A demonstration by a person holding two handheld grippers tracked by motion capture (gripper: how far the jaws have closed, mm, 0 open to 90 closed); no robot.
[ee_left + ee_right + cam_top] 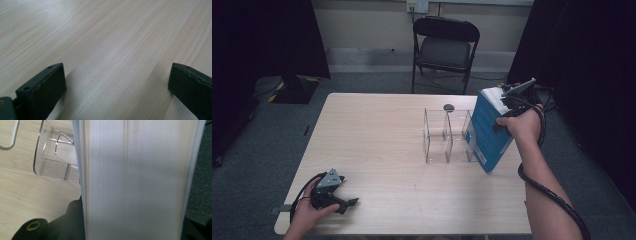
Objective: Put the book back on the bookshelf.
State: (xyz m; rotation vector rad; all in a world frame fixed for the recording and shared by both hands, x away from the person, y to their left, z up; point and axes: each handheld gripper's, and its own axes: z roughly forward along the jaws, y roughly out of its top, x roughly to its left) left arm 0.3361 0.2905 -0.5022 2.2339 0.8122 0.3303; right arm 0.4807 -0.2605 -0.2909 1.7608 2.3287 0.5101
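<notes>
Holding: blue book (488,131), thick, white page edges, clamped by right gripper (512,97) at its upper end
Book position: tilted, top leaning away toward the far right, lower corner down near the table's right edge, just beside the clear organizer; can't tell whether the corner touches the tabletop
Book close up: in the right gripper view the page block (135,180) runs up between the two black jaws, pressed on both sides
Right gripper: jaws pinching the book across its thickness, grey plate on top, cable trailing down along the forearm
Right hand: wrapped around the gripper body (521,125), forearm coming in from bottom right
Organizer: clear plastic divider rack (447,135), upright panels, open compartments, standing on the table centre-right, touching or nearly touching the book's blue cover
Organizer close up: transparent walls and base (53,157), left of the page block
Left gripper: (343,198) resting at the near left corner of the table, jaws spread wide, nothing between them
Left jaws close up: bare wood between the two pads (47,90)
Left hand: (309,210) gripping the body, low on the tabletop
Table: light wood (377,130)
Small dark round object: (448,107) on the table behind the rack
Background: black folding chair (445,47) beyond the far edge, grey carpet, dark curtains either side
</notes>
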